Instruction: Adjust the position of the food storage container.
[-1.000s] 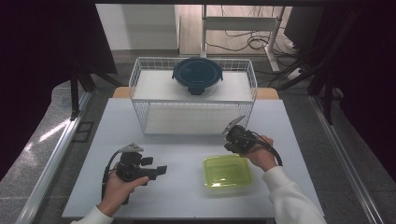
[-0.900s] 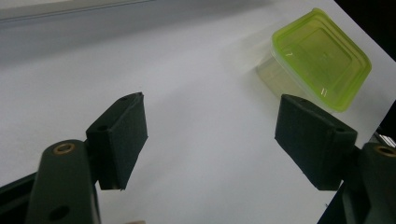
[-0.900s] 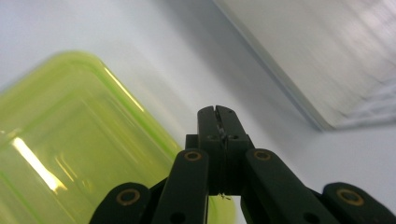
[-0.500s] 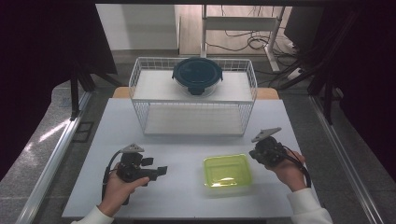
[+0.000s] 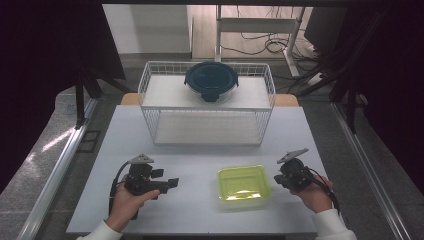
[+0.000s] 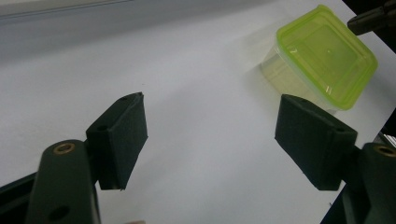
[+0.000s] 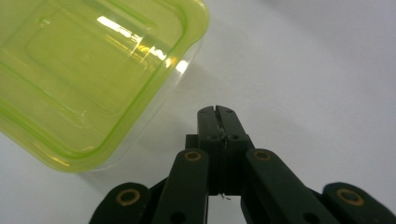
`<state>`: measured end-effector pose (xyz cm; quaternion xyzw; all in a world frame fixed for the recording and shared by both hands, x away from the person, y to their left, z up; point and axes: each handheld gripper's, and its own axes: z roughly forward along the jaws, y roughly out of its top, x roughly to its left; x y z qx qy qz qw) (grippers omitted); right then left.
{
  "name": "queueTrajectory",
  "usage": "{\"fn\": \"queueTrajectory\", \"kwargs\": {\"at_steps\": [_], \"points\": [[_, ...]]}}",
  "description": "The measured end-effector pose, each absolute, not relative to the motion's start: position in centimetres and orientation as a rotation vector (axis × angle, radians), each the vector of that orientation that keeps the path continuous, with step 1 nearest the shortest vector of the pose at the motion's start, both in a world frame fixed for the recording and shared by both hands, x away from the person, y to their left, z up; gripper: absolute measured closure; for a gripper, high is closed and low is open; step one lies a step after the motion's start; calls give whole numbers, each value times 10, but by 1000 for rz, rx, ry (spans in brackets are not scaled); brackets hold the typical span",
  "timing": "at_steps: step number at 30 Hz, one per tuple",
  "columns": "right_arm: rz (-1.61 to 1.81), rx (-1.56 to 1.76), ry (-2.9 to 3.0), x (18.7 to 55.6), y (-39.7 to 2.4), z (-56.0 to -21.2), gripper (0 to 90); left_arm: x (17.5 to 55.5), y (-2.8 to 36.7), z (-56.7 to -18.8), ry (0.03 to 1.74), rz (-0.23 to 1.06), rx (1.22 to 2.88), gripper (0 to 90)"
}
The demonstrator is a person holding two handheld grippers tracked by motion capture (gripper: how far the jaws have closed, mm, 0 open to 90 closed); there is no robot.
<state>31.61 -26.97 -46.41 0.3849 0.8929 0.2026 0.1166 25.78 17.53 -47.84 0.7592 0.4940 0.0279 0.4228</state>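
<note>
Container: green-lidded box (image 5: pixel 242 184) sits on the white table (image 5: pixel 200 160), between the two grippers, touched by neither.
Right gripper (image 7: pixel 218 112): jaws pressed together, nothing between them; tips just beside the box's near corner, clear of it.
Right hand (image 5: pixel 315 192): low over the table, gripper aimed toward the box's side.
Left gripper (image 6: pixel 210 135): jaws spread wide, bare table between them; box lies ahead, beyond the right-hand jaw.
Left hand (image 5: pixel 125 202): resting low, gripper level, pointing at the box.
High view extra: wire basket (image 5: pixel 207 107) with dark round lidded bowl (image 5: pixel 211 81) on top, well beyond both jaws.
</note>
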Motion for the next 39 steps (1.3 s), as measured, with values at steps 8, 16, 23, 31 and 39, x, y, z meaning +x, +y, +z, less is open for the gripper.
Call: {"fn": "queueTrajectory", "kwargs": {"at_steps": [8,16,23,31,39], "points": [[565,1083,2651,308,-259,-465,889,258,177,-480,1245,74,1901,245],[549,1038,2676,302,-243,-467,889,258,180,-479,1253,80,1893,245],[552,944,2709,294,-215,-469,889,258,182,-479,1254,81,1892,246],[579,862,2724,294,-181,-472,889,259,183,-480,1257,83,1892,246],[611,832,2715,296,-164,-476,889,260,182,-481,1260,76,1893,246]]}}
